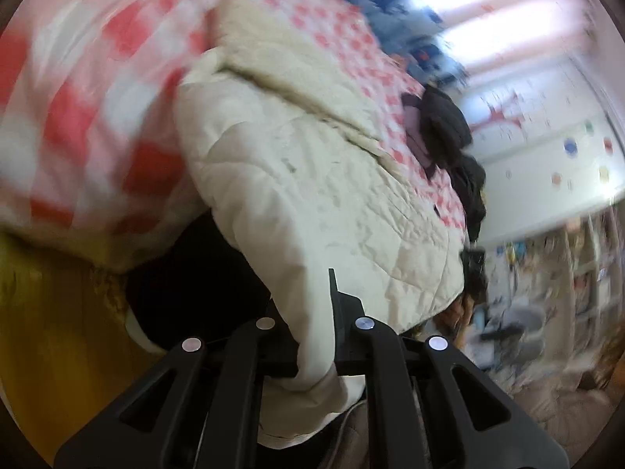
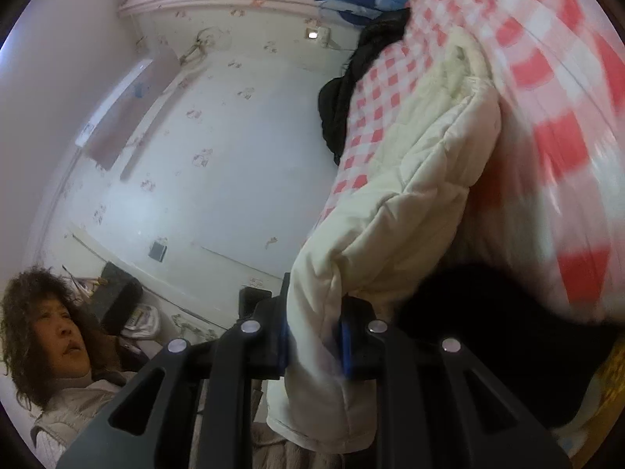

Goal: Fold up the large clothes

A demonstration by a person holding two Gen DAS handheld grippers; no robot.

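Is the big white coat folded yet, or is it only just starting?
Only just starting. Done: both grippers have hold of the coat. The left gripper is shut on one edge, and the right gripper is shut on another. In hand: the coat hangs from both grips off the checked bed. Left: no neat fold shows yet, so all the folding remains.
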